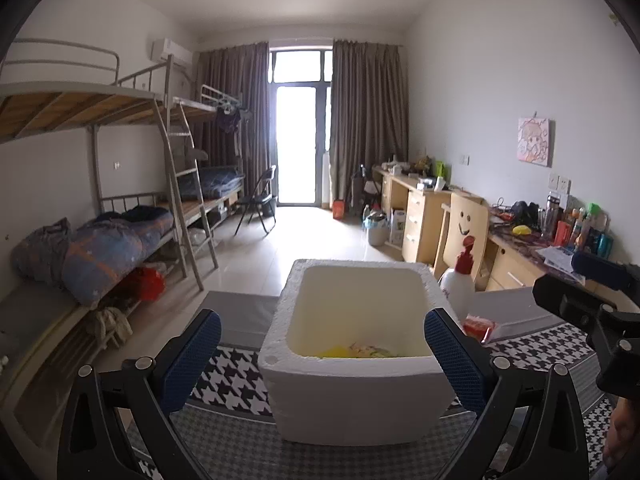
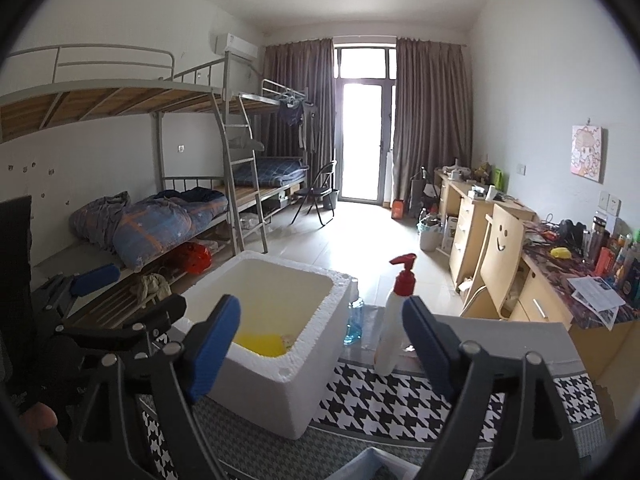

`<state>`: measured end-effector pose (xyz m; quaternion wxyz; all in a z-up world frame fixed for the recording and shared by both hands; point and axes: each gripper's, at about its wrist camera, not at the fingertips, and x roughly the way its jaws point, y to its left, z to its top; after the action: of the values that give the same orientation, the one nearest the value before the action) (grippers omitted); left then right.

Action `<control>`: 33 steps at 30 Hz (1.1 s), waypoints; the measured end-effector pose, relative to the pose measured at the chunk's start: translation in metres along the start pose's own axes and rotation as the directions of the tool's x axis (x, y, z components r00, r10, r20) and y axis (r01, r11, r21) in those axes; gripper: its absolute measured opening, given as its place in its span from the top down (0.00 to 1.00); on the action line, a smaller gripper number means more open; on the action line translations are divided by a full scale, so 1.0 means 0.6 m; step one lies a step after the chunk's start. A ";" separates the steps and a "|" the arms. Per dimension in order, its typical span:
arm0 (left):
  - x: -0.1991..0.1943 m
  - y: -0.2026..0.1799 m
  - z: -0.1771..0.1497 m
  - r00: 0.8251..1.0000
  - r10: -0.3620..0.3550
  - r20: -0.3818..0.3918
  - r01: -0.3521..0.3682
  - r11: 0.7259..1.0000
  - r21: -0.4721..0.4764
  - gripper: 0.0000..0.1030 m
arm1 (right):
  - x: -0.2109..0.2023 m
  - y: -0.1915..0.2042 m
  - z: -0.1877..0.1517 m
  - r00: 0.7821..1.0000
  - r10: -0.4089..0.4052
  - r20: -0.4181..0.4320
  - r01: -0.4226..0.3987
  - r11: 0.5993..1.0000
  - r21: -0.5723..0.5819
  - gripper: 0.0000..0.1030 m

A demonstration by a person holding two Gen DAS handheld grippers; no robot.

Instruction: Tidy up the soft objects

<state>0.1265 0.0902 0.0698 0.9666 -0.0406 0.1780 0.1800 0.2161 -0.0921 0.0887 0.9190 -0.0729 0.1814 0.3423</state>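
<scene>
A white foam box (image 1: 344,392) stands on the houndstooth cloth (image 1: 228,380) in front of me. Inside it lie a yellow soft object (image 1: 338,351) and a pale patterned one (image 1: 370,350). My left gripper (image 1: 322,354) is open and empty, its fingers either side of the box's near wall. In the right wrist view the box (image 2: 280,384) sits left of centre with the yellow object (image 2: 260,343) inside. My right gripper (image 2: 320,344) is open and empty above the cloth, beside the box's right corner.
A white bottle with a red pump (image 2: 394,320) and a blue bottle (image 2: 354,322) stand right of the box. A red packet (image 1: 478,326) lies near it. A wooden chair (image 2: 500,264), cluttered desks (image 2: 576,292) and bunk beds (image 2: 168,216) surround the floor.
</scene>
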 end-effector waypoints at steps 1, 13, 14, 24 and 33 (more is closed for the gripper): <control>-0.003 -0.003 0.001 1.000 -0.012 0.007 0.012 1.000 0.002 0.01 | -0.003 -0.003 -0.003 1.000 -0.003 0.002 0.003 1.000 0.006 0.16; -0.027 -0.036 -0.003 0.998 -0.056 0.041 0.053 0.997 0.064 0.01 | -0.042 -0.029 -0.024 0.999 -0.042 0.023 0.041 0.998 0.047 0.16; -0.029 -0.037 -0.004 0.997 -0.060 0.042 0.057 0.996 0.062 0.01 | -0.046 -0.031 -0.025 0.999 -0.048 0.026 0.046 0.998 0.051 0.16; -0.041 -0.060 -0.018 0.993 -0.114 0.037 0.111 0.991 0.069 0.01 | -0.073 -0.054 -0.040 0.996 -0.081 0.026 0.078 0.994 0.073 0.16; -0.047 -0.080 -0.031 0.988 -0.154 0.018 0.152 0.985 0.082 0.01 | -0.094 -0.069 -0.065 0.993 -0.115 0.012 0.114 0.989 0.094 0.16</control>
<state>0.1131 0.0333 0.0632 0.9804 -0.0130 0.1698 0.0986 0.1930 -0.1674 0.0748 0.9411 -0.0373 0.1847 0.2808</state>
